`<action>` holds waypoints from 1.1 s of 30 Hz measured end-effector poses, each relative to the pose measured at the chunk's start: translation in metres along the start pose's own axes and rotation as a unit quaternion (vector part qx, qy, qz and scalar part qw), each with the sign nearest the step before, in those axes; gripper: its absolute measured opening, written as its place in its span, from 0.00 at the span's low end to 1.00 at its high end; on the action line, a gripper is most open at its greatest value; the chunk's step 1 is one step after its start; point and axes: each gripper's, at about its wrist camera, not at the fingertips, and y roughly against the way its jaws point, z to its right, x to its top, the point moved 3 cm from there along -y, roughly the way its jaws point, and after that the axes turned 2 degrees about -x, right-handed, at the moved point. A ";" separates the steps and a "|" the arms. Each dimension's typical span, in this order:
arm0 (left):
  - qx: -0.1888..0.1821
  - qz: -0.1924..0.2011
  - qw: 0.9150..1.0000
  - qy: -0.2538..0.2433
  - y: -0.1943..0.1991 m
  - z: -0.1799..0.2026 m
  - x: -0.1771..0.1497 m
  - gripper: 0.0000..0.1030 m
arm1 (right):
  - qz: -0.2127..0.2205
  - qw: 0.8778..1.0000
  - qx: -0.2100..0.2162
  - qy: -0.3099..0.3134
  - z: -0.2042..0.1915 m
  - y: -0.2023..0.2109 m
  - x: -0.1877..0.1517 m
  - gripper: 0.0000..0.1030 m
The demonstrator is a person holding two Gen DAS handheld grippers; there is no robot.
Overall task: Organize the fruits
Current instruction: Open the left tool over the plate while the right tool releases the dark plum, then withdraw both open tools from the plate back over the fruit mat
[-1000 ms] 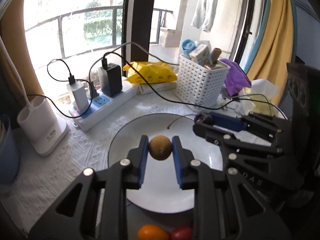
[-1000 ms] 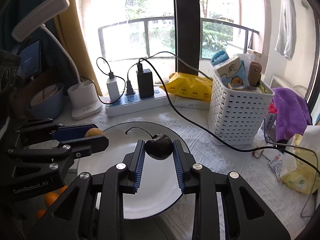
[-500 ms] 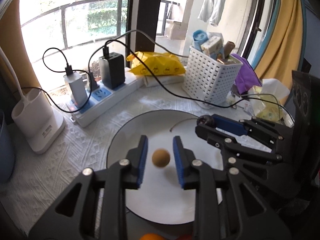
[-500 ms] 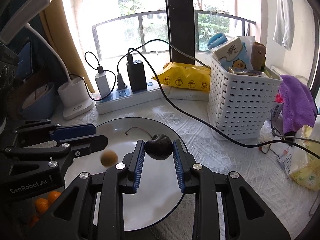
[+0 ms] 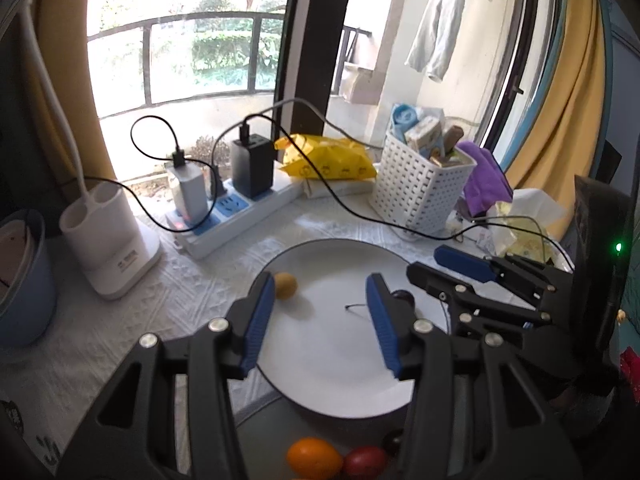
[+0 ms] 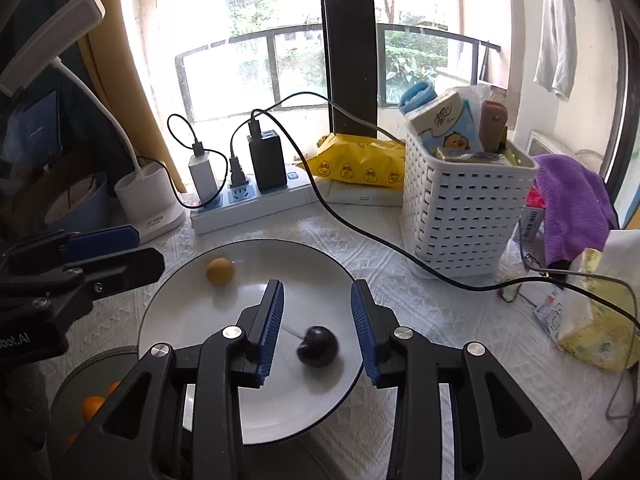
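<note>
Both claws tilt down over the plate (image 6: pixel 168 304), just opened: left claw (image 5: pixel 318 316) empty, cherry (image 6: pixel 318 346) loose within the right claw (image 6: pixel 316 328).

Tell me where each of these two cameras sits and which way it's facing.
Left wrist: sits on the left gripper, looking down along its open fingers at the white plate; the right gripper shows at right.
Right wrist: sits on the right gripper, facing the plate and window; the left gripper shows at left.
Shared: plate, yellow-brown fruit, dark cherry, white basket, power strip.
</note>
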 end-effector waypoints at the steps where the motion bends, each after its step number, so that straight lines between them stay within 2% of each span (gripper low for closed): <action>1: 0.000 0.003 1.000 -0.001 0.004 0.000 0.000 0.48 | 0.001 1.000 -0.001 0.000 -0.001 0.003 0.000 0.36; 8: -0.002 0.024 1.000 -0.009 0.033 0.004 -0.004 0.49 | 0.005 1.000 -0.005 0.004 -0.012 0.024 -0.003 0.36; 10: -0.002 0.029 1.000 -0.009 0.041 0.004 -0.006 0.51 | 0.007 1.000 -0.006 0.005 -0.016 0.031 -0.004 0.36; 12: -0.005 0.035 0.999 -0.007 0.049 0.004 -0.008 0.57 | 0.010 1.000 -0.007 0.008 -0.020 0.039 -0.005 0.36; 33: 0.000 0.070 0.998 -0.006 0.123 0.012 -0.053 0.58 | 0.037 0.999 -0.008 0.035 -0.059 0.113 -0.032 0.36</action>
